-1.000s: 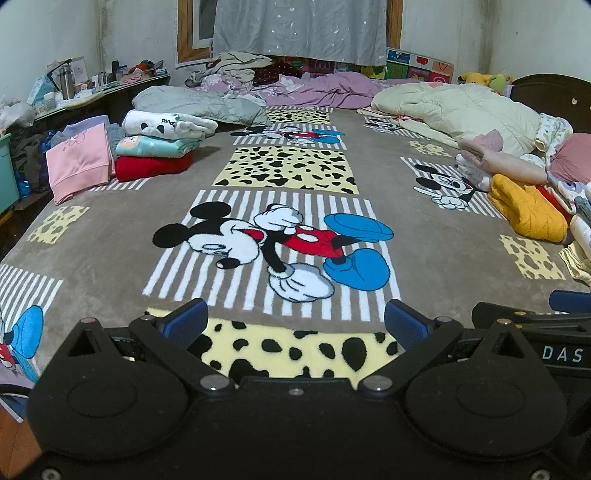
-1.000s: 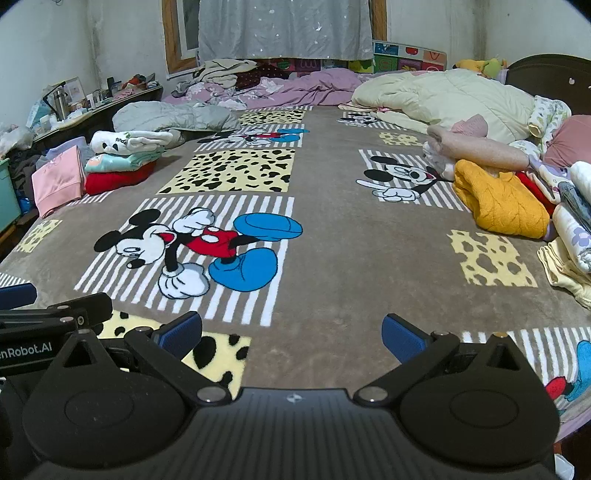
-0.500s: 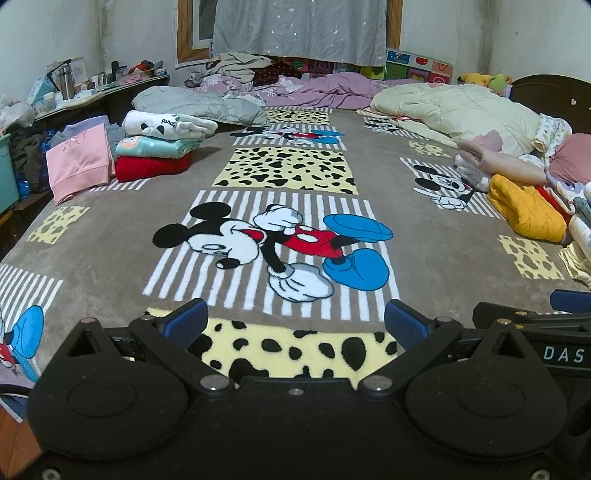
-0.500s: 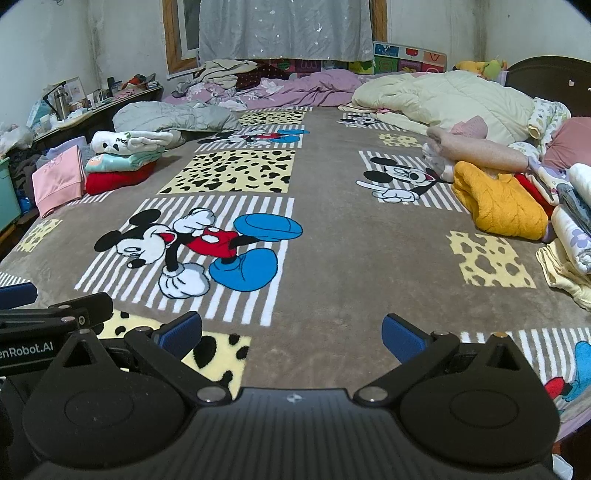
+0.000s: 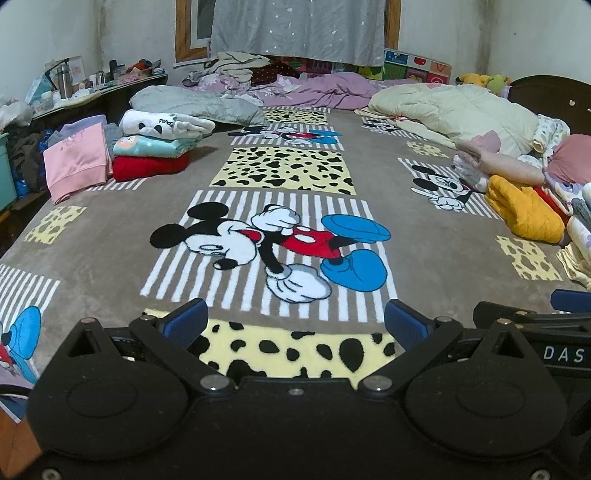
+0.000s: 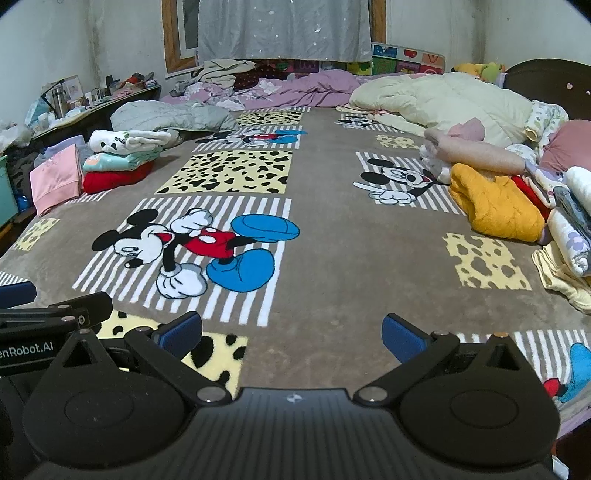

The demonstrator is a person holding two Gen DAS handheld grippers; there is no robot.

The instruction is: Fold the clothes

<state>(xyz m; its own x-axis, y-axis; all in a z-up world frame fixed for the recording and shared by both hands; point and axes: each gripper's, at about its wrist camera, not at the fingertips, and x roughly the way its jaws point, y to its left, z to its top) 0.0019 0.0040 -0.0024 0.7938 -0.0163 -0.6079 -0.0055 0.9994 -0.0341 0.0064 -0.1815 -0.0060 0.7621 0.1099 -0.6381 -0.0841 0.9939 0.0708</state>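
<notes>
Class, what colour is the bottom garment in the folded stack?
Red, clearest in the left wrist view.

We see a brown blanket [image 5: 424, 236] w/ cartoon-mouse panels, striped patches & yellow spotted squares covering the bed. At the far end: a grey curtain [image 5: 295, 29] over a wood-framed window, a purple duvet [image 5: 332, 88] bunched below it, a cream quilt [image 5: 454, 110] to the right by a dark headboard [image 5: 546, 96]. A yellow-green plush toy [image 5: 480, 79] sits near the headboard. Left side, we spot a cluttered desk [image 5: 110, 86] w/ a metal flask [image 5: 63, 79] & misc. bottles, plus a teal bin [image 5: 5, 173] at the frame edge. Colourful foam mat tiles [image 6: 406, 59] lean vs. the back wall.
</notes>
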